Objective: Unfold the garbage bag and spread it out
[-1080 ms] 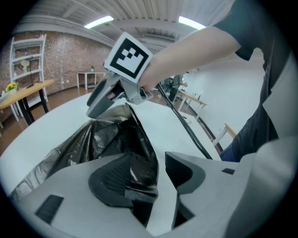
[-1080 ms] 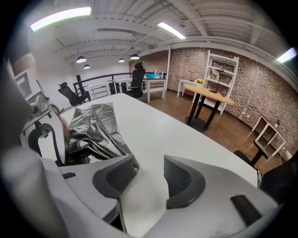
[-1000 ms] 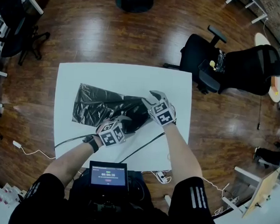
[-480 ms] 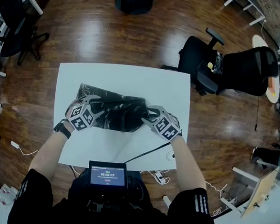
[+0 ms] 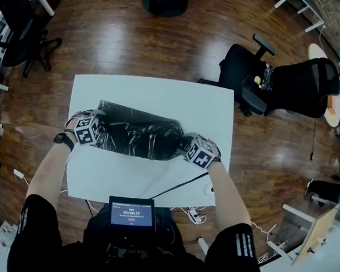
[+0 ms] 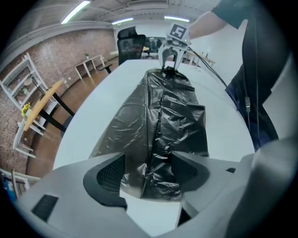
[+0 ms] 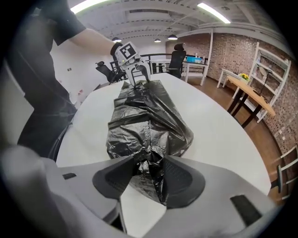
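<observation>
A black garbage bag (image 5: 138, 136) lies stretched left to right across the white table (image 5: 155, 94), still crumpled along its length. My left gripper (image 5: 101, 127) is at the bag's left end. In the left gripper view its jaws are opening, with the bag's end (image 6: 163, 121) lying loose between the pads (image 6: 109, 174) and a gap on both sides. At the right end my right gripper (image 5: 182, 144) is shut on a bunched fold of the bag (image 7: 146, 116), the pads (image 7: 179, 179) pinching the plastic. Each gripper shows at the far end in the other's view.
A black cable (image 5: 178, 182) runs over the table's near right part toward its front edge. A small screen (image 5: 131, 212) sits at my chest, just before the table. Black office chairs (image 5: 278, 76) stand on the wooden floor at the right.
My left gripper has travelled left from the middle of the bag to its left end, drawing the bag out long. Its jaws have parted. The right gripper has barely shifted.
</observation>
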### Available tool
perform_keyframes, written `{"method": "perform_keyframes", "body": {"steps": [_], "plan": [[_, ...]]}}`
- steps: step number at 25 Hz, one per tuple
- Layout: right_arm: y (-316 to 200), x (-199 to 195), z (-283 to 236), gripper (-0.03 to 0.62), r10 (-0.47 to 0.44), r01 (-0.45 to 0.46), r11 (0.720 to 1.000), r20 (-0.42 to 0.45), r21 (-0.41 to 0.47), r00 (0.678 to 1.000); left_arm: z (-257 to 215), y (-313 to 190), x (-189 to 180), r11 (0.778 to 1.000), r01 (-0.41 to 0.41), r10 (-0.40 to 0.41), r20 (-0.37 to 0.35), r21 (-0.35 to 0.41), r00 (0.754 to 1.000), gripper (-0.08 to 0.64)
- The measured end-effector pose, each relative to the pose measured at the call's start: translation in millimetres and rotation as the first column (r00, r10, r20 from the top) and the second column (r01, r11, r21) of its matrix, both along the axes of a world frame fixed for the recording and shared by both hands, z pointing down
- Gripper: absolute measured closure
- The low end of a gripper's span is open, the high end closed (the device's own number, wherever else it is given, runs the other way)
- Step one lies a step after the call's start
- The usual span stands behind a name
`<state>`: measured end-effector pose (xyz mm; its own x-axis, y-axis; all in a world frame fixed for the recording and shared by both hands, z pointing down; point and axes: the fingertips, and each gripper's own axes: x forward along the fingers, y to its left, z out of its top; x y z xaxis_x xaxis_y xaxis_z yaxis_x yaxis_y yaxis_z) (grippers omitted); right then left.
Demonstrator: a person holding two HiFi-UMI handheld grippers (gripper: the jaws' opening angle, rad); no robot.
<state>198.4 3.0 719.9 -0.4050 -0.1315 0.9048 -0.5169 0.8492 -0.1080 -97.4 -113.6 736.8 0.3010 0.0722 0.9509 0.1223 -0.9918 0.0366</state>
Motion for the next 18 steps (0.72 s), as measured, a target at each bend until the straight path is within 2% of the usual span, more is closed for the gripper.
{"method": "perform_keyframes", "body": {"steps": [3,7,10,18], "plan": [[5.5,3.1,9.4,0.365,-0.010,0.010,1.000,-0.017,-0.025,1.000,-2.1,-1.7,-2.3,1.000,-0.005,0.006,0.015,-0.029,1.000,0.228],[3.7,4.9,10.1,0.364,0.000,0.000,1.000,0.000,-0.012,1.000,-1.7,-1.1,-13.7,0.998,-0.005,0.008,0.048,-0.060,0.999,0.200],[0.4,8.8,12.7,0.292,-0.003,0.003,1.000,-0.005,-0.002,1.000,1.9,-2.0,-18.0,0.997,-0.003,0.007,0.060,-0.075,0.998,0.178],[-4.6,12.6,13.5,0.267,-0.030,0.030,1.000,0.007,-0.002,1.000,-2.2,-9.7,-16.1,0.993,0.036,-0.029,0.065,-0.112,0.997,0.100]]}}
